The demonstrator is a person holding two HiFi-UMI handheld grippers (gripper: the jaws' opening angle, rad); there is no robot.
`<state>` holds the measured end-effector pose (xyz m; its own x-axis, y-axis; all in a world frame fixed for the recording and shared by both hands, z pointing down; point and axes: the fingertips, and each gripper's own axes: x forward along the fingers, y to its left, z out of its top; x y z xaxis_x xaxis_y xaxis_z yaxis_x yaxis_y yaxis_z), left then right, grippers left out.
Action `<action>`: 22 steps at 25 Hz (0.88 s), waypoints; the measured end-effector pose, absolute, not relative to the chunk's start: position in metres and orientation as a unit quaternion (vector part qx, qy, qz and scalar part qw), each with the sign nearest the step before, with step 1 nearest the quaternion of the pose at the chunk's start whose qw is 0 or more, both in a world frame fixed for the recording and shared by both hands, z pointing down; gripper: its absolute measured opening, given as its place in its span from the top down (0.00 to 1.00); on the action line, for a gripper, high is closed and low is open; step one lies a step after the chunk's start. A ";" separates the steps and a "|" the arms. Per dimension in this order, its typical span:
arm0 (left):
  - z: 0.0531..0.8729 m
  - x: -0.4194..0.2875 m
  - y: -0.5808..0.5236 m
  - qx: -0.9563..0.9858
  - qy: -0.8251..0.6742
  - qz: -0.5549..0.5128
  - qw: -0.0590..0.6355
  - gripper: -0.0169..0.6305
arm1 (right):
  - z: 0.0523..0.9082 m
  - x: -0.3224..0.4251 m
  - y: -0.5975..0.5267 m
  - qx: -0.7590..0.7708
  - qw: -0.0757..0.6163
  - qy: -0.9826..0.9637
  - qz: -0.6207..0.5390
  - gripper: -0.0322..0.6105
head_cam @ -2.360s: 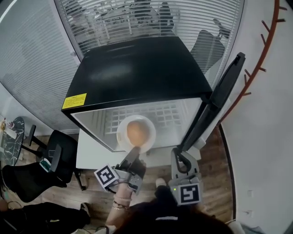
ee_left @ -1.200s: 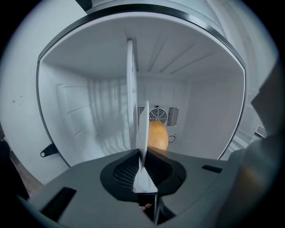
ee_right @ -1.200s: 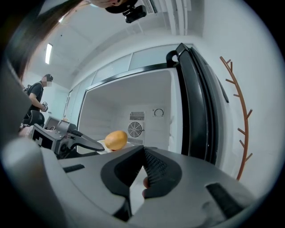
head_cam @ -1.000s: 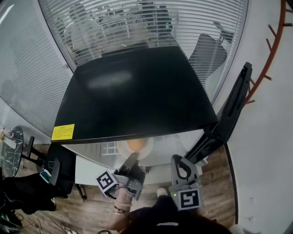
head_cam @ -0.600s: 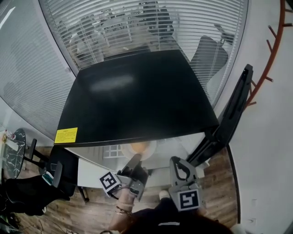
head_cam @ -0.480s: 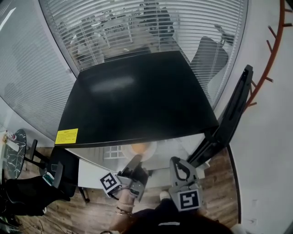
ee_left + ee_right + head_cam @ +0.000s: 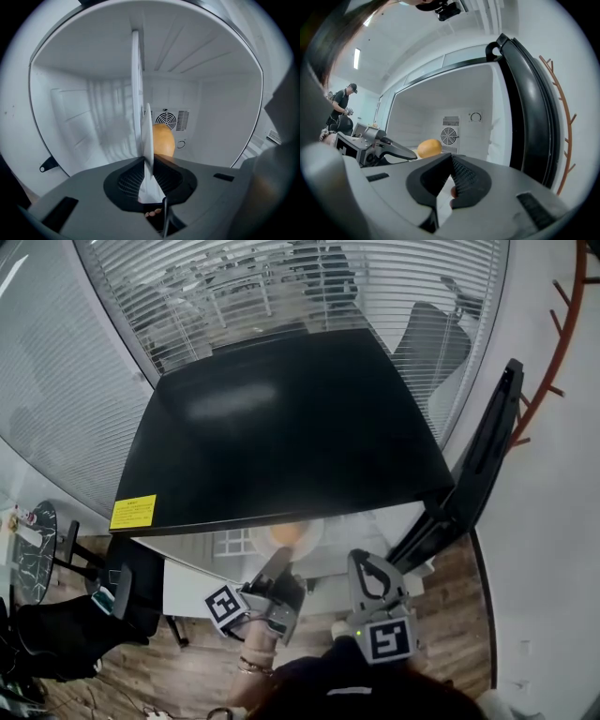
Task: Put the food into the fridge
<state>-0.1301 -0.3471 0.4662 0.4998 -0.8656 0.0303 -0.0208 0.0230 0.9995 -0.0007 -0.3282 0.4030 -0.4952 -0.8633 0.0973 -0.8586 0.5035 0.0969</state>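
The fridge (image 7: 281,437) stands open ahead of both tongs, its black top hiding most of the inside from above. Its door (image 7: 480,460) swings out beyond my right tongs (image 7: 451,158), which are closed on nothing. My left tongs (image 7: 146,161) have just been easing apart, but the plate (image 7: 147,138), seen edge-on, touches both sides. The round food (image 7: 163,139) sits just past their tips, half hidden behind the plate.
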 end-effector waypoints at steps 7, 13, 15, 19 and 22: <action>0.464 -0.131 -0.345 0.617 -0.363 -0.341 0.609 0.87 | 0.407 0.000 -0.327 0.496 0.071 -0.866 -0.011 0.95; 0.464 -0.132 -0.342 0.622 -0.365 -0.342 0.603 0.79 | 0.408 0.000 -0.327 0.493 0.070 -0.867 -0.009 0.95; 0.463 -0.132 -0.338 0.623 -0.362 -0.344 0.603 0.79 | 0.408 -0.001 -0.324 0.491 0.068 -0.868 -0.010 0.95; 0.463 -0.133 -0.330 0.627 -0.371 -0.339 0.595 0.79 | 0.408 -0.003 -0.318 0.490 0.070 -0.869 -0.012 0.95; 0.461 -0.136 -0.323 0.636 -0.381 -0.333 0.582 0.81 | 0.409 -0.005 -0.314 0.492 0.072 -0.868 -0.009 0.95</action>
<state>-0.1361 -0.3225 0.4608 0.4870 -0.8732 0.0202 -0.0969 -0.0310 0.9948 -0.0047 -0.3138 0.4087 -0.5064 -0.8545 0.1160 -0.8519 0.5166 0.0863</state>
